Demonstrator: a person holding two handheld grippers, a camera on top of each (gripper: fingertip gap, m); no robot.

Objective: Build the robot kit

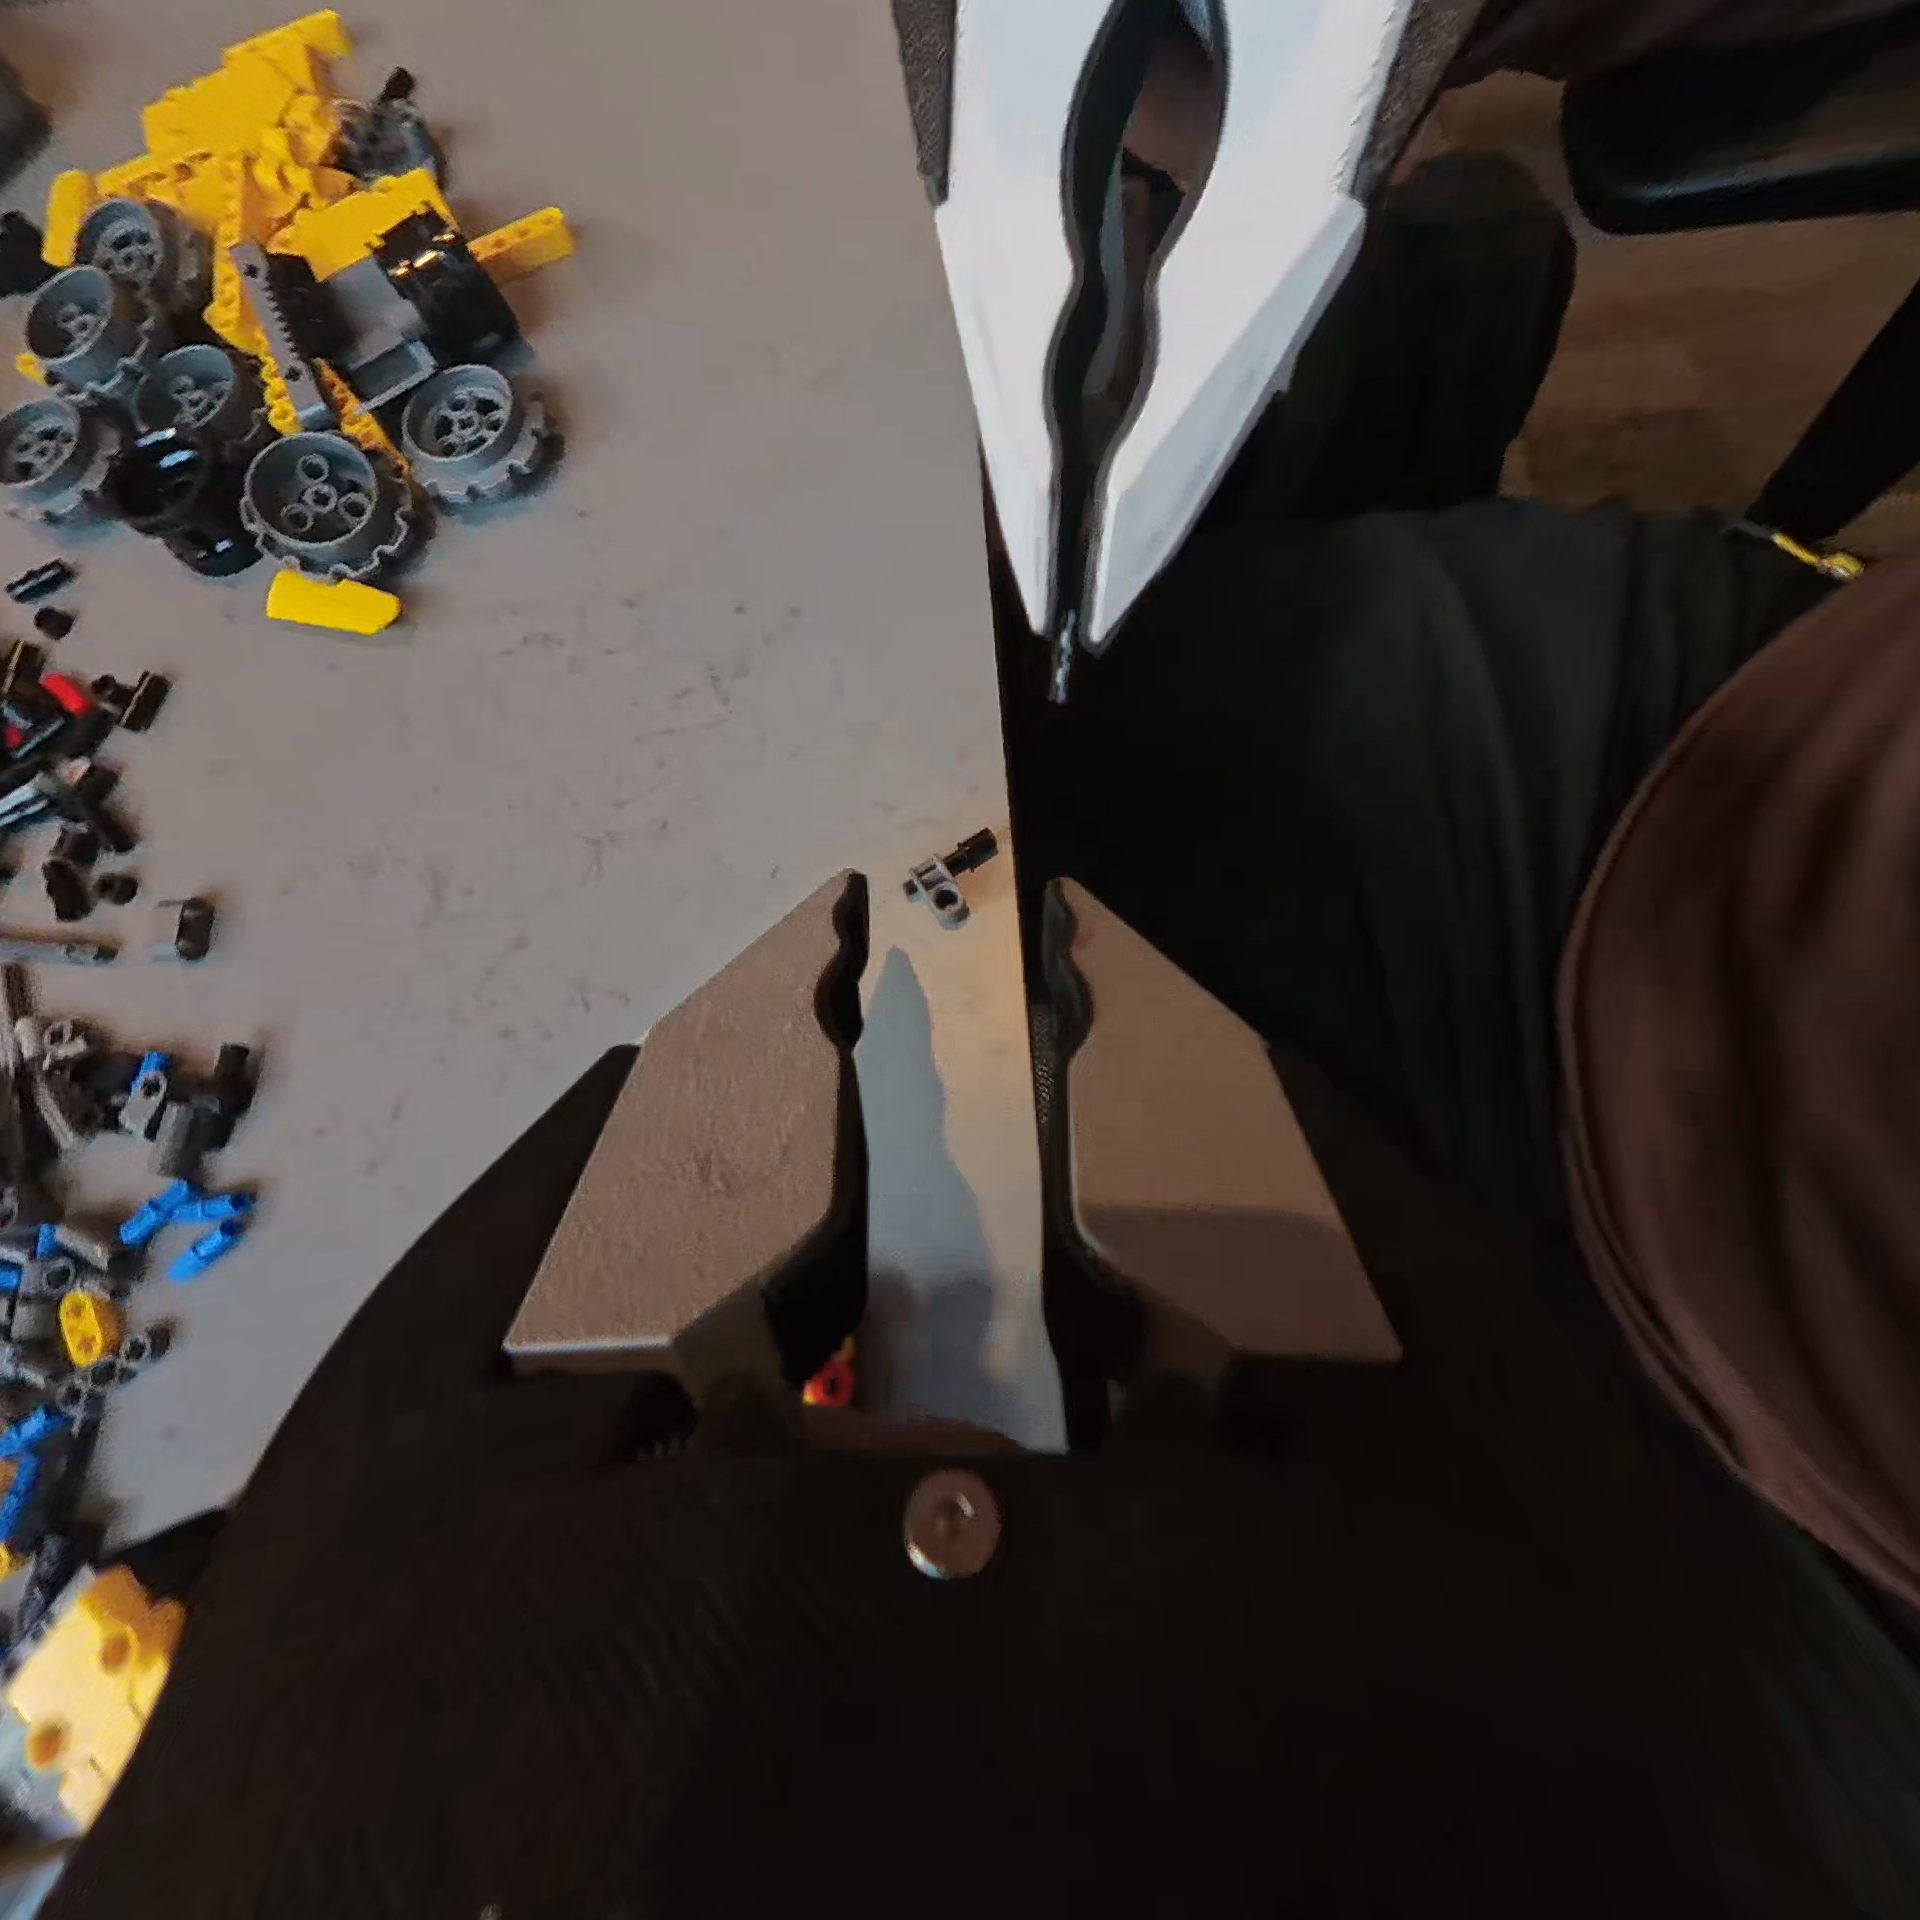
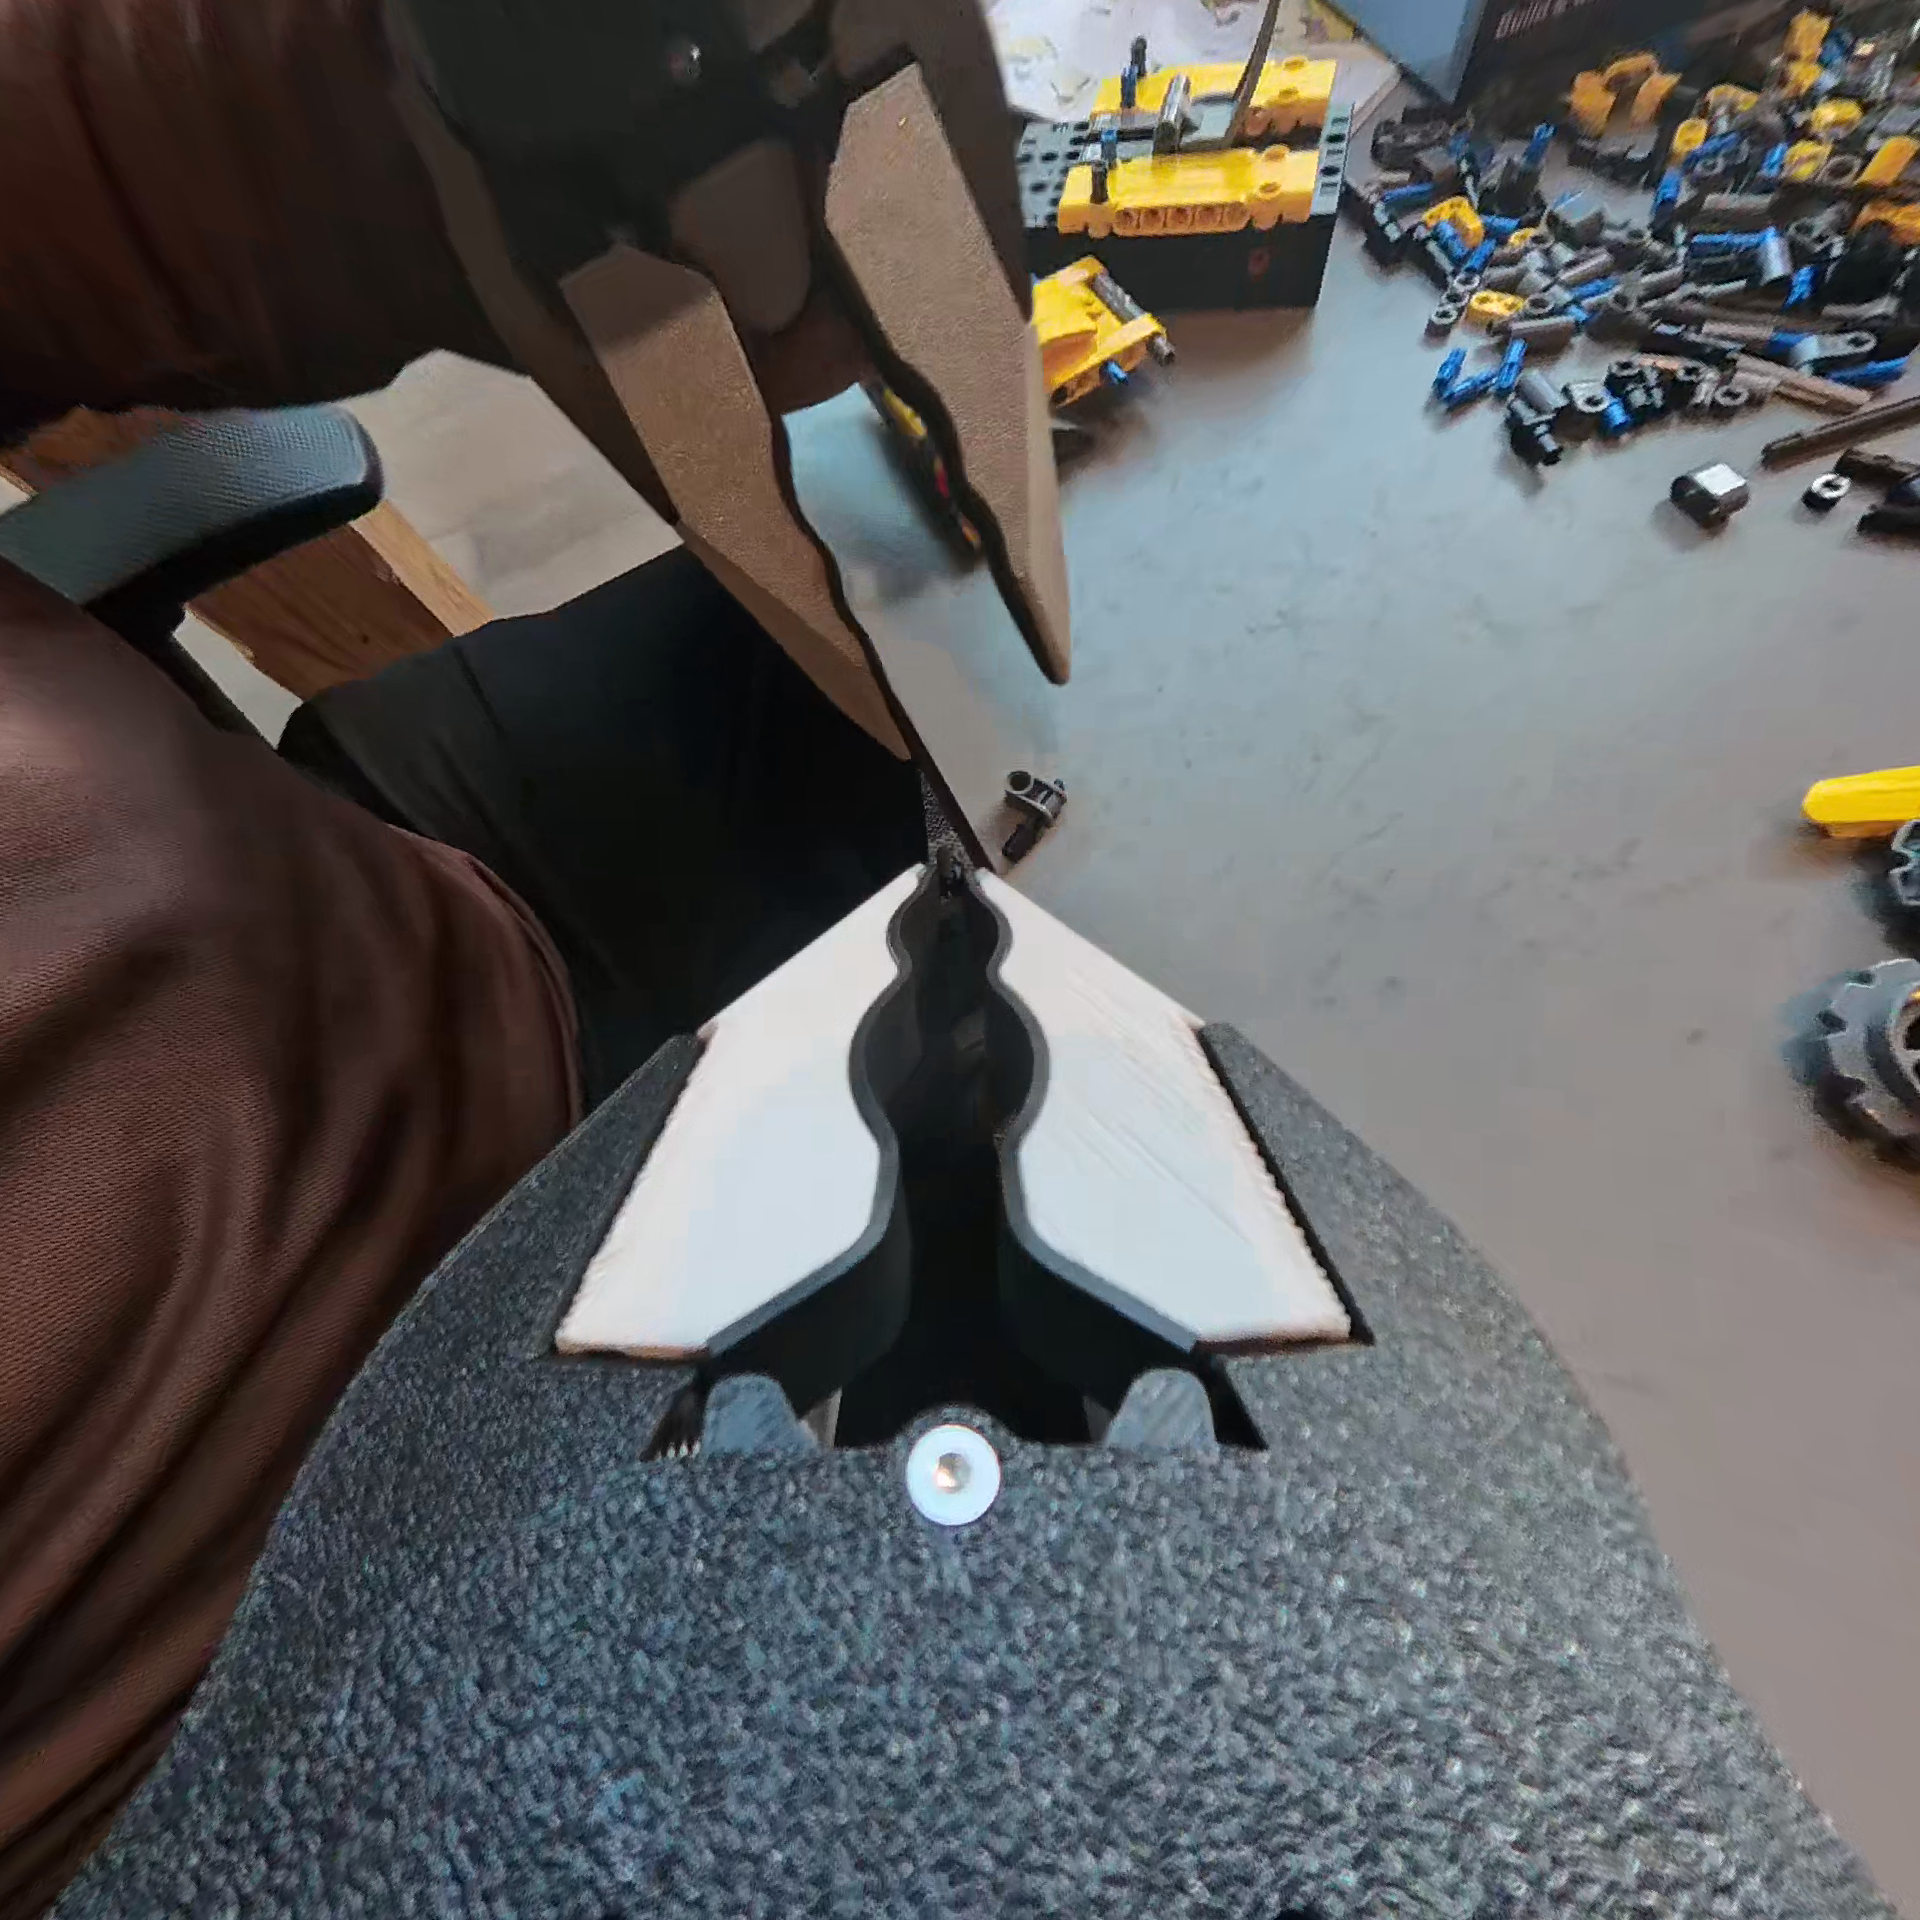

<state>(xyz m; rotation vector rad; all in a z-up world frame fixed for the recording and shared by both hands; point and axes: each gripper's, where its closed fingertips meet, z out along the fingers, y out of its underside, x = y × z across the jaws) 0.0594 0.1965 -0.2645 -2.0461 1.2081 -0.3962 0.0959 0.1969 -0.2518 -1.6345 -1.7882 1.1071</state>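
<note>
Grey and scuffed, the tabletop (image 1: 644, 790) carries faint scratches and ends in a straight black edge (image 1: 1023, 935), beyond which a person's dark trousers (image 1: 1403, 831) and brown sleeve (image 1: 1766, 1143) show. A black chair armrest (image 2: 197, 499) and pale wooden flooring (image 1: 1683, 343) lie past that edge.

The left gripper (image 1: 961, 904), with brown fingers, hangs over the table edge, its fingers apart and holding nothing. Just beyond its tips, at about 12 o'clock, a small grey connector with a black pin (image 1: 948, 876) lies on the table close to the edge.

The right gripper (image 2: 951, 883), with white fingers, has its tips together; a thin dark part (image 1: 1062, 649) sticks out from between them, too small to identify. In the right wrist view the connector sits at about 1 o'clock from those tips.

At 10 o'clock in the left wrist view a yellow brick-built vehicle with grey wheels (image 1: 281, 343) lies on the table, a loose yellow panel (image 1: 330, 603) beside it. Scattered blue, black and yellow pieces (image 2: 1662, 270) spread at 2 o'clock in the right wrist view, near a black-and-yellow brick assembly (image 2: 1184, 197).
</note>
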